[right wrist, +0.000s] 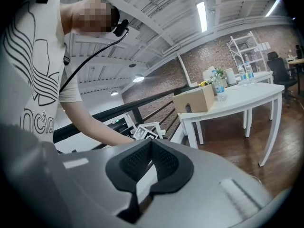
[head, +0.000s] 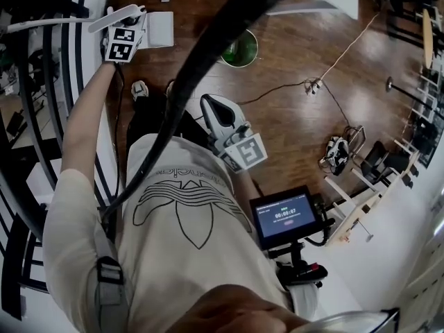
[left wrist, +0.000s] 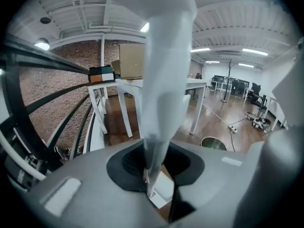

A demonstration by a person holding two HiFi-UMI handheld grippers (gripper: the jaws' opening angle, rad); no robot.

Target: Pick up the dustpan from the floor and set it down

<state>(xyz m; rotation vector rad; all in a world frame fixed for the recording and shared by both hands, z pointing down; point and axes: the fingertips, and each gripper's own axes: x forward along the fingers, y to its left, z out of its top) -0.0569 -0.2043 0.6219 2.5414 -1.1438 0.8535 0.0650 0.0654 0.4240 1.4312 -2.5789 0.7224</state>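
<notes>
With the left gripper (left wrist: 154, 177), pinching the pale handle (left wrist: 167, 80) of the dustpan (head: 158, 28), squeezing it from both sides. Gripping low on the handle, just above the white pan, with the pan hanging past the jaws over the wooden floor (head: 291, 61). Reaching out alongside a black railing (left wrist: 42, 103) to this gripper's left. Facing a white table (left wrist: 202, 83) straight ahead, bearing a cardboard box (left wrist: 132, 61), and a round green bin (left wrist: 213, 144) ahead to the right. Carrying the right gripper (head: 210, 108) well apart from the dustpan, close by the person's torso (head: 187, 214), pressing its jaws together on nothing.
</notes>
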